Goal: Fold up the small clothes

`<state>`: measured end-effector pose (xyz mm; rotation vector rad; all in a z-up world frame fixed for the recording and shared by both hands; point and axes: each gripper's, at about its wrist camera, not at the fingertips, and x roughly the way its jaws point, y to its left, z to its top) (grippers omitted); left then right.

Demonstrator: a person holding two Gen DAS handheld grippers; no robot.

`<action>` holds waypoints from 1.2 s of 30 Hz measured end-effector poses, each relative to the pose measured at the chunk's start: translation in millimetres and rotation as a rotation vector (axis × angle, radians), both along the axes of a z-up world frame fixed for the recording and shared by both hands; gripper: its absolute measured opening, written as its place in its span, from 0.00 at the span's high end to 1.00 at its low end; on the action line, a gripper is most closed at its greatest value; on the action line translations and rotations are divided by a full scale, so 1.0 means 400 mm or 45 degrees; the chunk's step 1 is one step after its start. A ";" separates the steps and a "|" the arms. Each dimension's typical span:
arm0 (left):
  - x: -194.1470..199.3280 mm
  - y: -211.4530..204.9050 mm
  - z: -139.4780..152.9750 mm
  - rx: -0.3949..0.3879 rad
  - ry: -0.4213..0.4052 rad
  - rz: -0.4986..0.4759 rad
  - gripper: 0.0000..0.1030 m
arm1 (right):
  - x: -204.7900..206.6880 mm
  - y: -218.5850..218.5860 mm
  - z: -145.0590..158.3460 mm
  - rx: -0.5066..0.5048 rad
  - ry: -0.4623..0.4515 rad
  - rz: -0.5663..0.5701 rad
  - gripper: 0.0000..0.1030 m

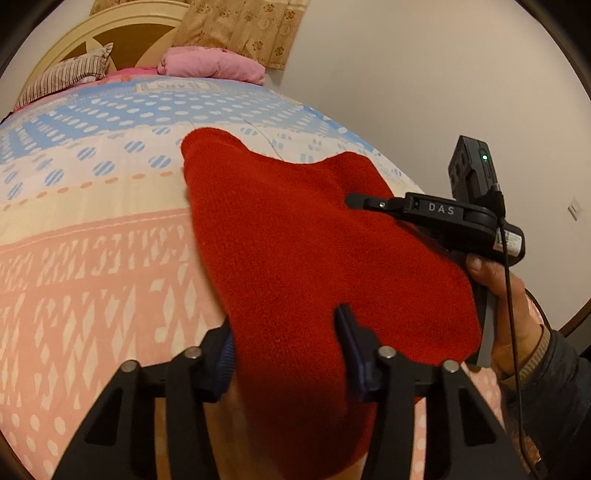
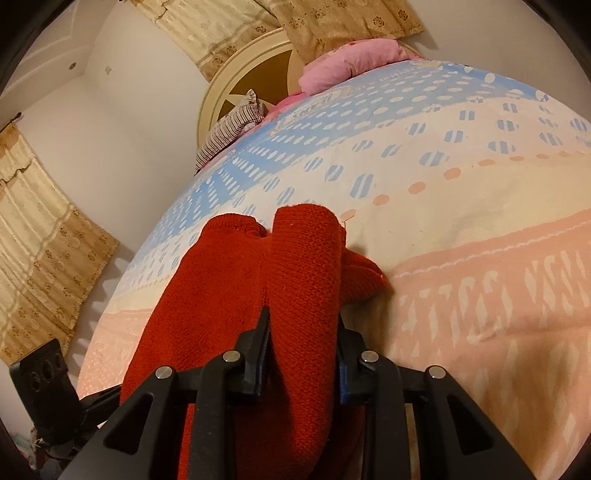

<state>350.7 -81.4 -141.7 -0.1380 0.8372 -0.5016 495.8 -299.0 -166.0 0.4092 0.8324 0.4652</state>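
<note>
A small red knit garment [image 1: 295, 236] is held up over the bed. In the left wrist view it hangs between the fingers of my left gripper [image 1: 286, 332], which is shut on its near edge. My right gripper [image 1: 354, 201] shows at the right of that view, clamped on the garment's far edge, held by a hand. In the right wrist view the red garment [image 2: 236, 280] drapes forward, with a folded band pinched between the fingers of my right gripper [image 2: 304, 325]. The cloth hides the finger pads' inner faces.
The bed [image 1: 92, 229] has a blue, cream and pink patterned sheet. A pink pillow [image 1: 210, 66] and a striped pillow [image 1: 66, 79] lie by the headboard [image 1: 110, 33]. Curtains [image 2: 40, 229] hang at the left, a plain wall [image 1: 424, 74] at the right.
</note>
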 end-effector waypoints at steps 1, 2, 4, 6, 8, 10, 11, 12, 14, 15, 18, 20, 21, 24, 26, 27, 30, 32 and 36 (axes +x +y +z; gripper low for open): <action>-0.003 0.003 0.001 -0.003 -0.001 0.005 0.54 | -0.008 0.001 0.006 -0.003 -0.007 -0.005 0.73; -0.006 0.005 0.003 -0.004 -0.002 0.012 0.55 | -0.016 0.002 0.011 -0.002 -0.017 -0.011 0.73; -0.016 0.007 0.008 -0.011 -0.007 0.017 0.57 | -0.032 0.002 0.024 0.001 -0.030 -0.015 0.73; -0.028 0.009 0.015 -0.018 -0.013 0.022 0.58 | -0.047 0.001 0.033 0.001 -0.030 -0.017 0.73; -0.038 0.008 0.021 -0.028 -0.019 0.017 0.58 | -0.061 -0.002 0.040 0.004 -0.033 -0.019 0.73; -0.050 0.004 0.029 -0.019 -0.033 0.007 0.59 | -0.080 -0.008 0.047 0.012 -0.038 -0.024 0.73; -0.058 0.000 0.032 -0.014 -0.039 0.004 0.59 | -0.088 -0.011 0.050 0.016 -0.041 -0.027 0.73; -0.065 -0.002 0.035 -0.013 -0.043 0.000 0.60 | -0.102 -0.015 0.055 0.021 -0.048 -0.031 0.73; -0.081 -0.005 0.043 -0.025 -0.053 -0.009 0.60 | -0.126 -0.022 0.062 0.029 -0.055 -0.036 0.73; -0.091 -0.007 0.046 -0.027 -0.059 -0.014 0.60 | -0.134 -0.024 0.064 0.031 -0.057 -0.039 0.73; -0.111 -0.015 0.054 -0.037 -0.063 -0.030 0.61 | -0.167 -0.038 0.077 0.044 -0.063 -0.049 0.73; -0.122 -0.019 0.059 -0.048 -0.067 -0.039 0.61 | -0.190 -0.046 0.088 0.047 -0.074 -0.055 0.73; -0.128 -0.021 0.062 -0.052 -0.070 -0.044 0.61 | -0.205 -0.051 0.096 0.051 -0.082 -0.057 0.73; -0.146 -0.030 0.072 -0.063 -0.082 -0.060 0.61 | -0.236 -0.062 0.113 0.061 -0.100 -0.066 0.73; -0.160 -0.036 0.080 -0.068 -0.092 -0.072 0.62 | -0.259 -0.068 0.124 0.065 -0.112 -0.074 0.73; -0.168 -0.040 0.084 -0.072 -0.098 -0.079 0.62 | -0.272 -0.073 0.129 0.069 -0.118 -0.080 0.73; -0.187 -0.049 0.096 -0.084 -0.111 -0.094 0.62 | -0.303 -0.086 0.140 0.081 -0.133 -0.095 0.73; -0.199 -0.054 0.103 -0.091 -0.119 -0.108 0.62 | -0.325 -0.095 0.149 0.090 -0.144 -0.104 0.73; -0.228 -0.071 0.119 -0.103 -0.135 -0.134 0.62 | -0.365 -0.116 0.164 0.103 -0.156 -0.119 0.73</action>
